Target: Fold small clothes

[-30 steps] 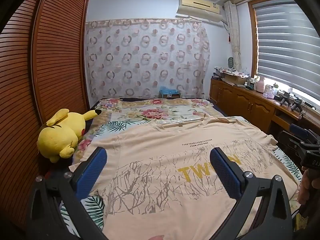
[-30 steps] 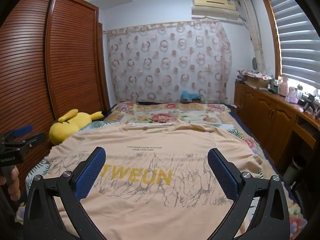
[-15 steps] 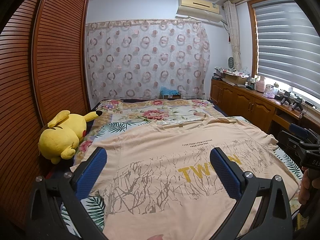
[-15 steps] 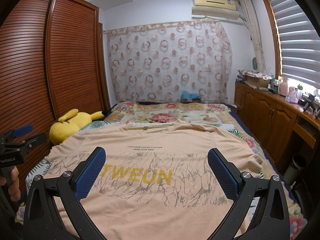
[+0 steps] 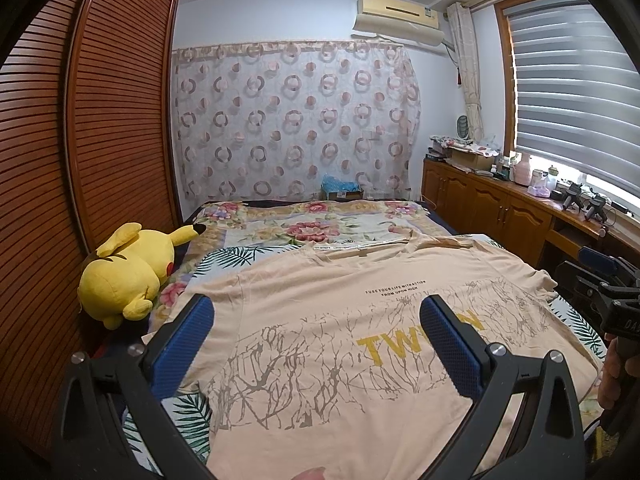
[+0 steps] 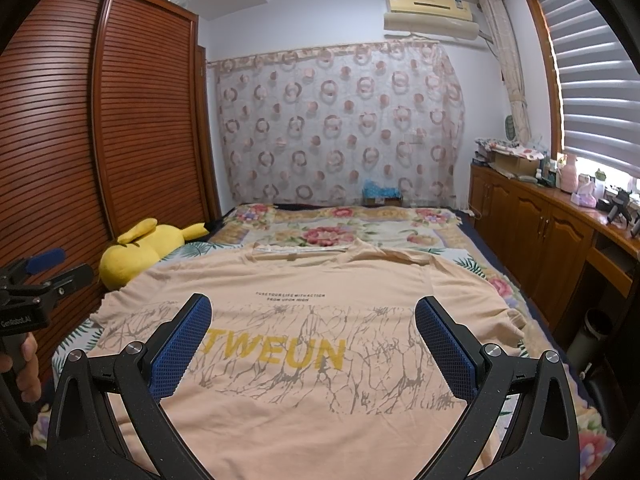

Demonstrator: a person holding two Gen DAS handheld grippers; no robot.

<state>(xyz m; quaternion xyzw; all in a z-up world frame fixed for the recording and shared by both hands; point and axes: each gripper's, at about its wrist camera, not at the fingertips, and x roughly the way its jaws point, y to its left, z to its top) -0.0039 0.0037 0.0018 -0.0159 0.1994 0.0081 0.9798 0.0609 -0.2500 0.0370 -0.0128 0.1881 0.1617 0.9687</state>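
Note:
A beige T-shirt (image 5: 340,304) with yellow letters "TWEUN" lies spread flat, front up, on the bed; it also shows in the right wrist view (image 6: 304,304). Its collar points to the far end. My left gripper (image 5: 316,340) is open and empty, held above the shirt's left half. My right gripper (image 6: 314,340) is open and empty, held above the shirt's lower middle. The right gripper also shows at the right edge of the left wrist view (image 5: 604,280), and the left gripper at the left edge of the right wrist view (image 6: 40,280).
A yellow plush toy (image 5: 128,268) lies on the bed's left side by the slatted wardrobe (image 5: 100,160). A floral bedspread (image 5: 316,228) covers the bed. A wooden cabinet (image 5: 500,208) with clutter runs along the right wall under the window.

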